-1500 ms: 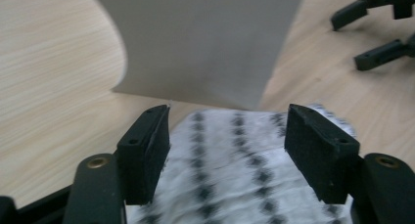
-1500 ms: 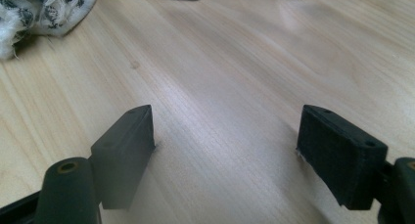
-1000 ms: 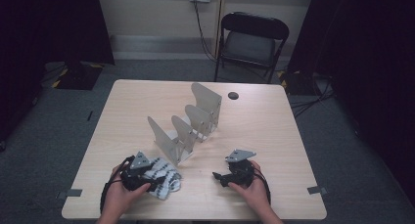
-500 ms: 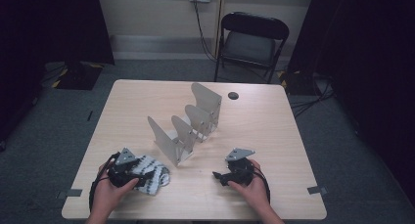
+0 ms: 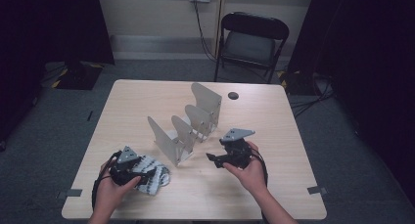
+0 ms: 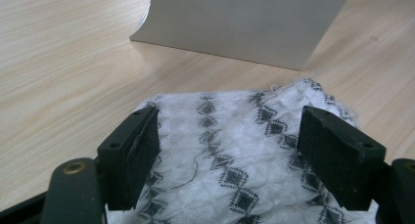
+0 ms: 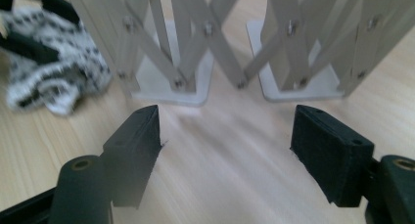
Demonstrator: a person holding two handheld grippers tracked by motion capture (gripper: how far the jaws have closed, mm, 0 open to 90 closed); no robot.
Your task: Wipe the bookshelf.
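1. Since a second ago: right gripper (image 5: 221, 159) has lifted off the worktop (image 5: 274, 131) and moved toward the far side, now hanging in the air just right of the rack. Left gripper (image 5: 142, 174) has slid left toward the near-left corner with the cloth; its jaws have just been opening, cloth lying between them.
2. Right jaws have just been closing a little but stand well apart, nothing between them; the right gripper view looks past them at bare wood.
3. Left jaws: apart, pads not pressing. In the left gripper view the cloth (image 6: 230, 155) lies flat under and between the pads, loose.
4. Cloth (image 5: 149, 172): white with black diamond pattern, bunched near the near-left corner of the worktop, just near-left of the rack.
5. Rack (image 5: 188, 123): grey metal folding rack with upright plates, mid-worktop, running from near-left to far-right. Scissor links visible in the right gripper view (image 7: 210, 43).
6. Step, my read: cloth just let go or being re-gripped; right hand coming in to help.
7. Next move likely needs: left jaws closing on a cloth edge, right jaws taking another edge, so the cloth can be spread or lifted toward the rack. Watch the rack's near plate when lifting.
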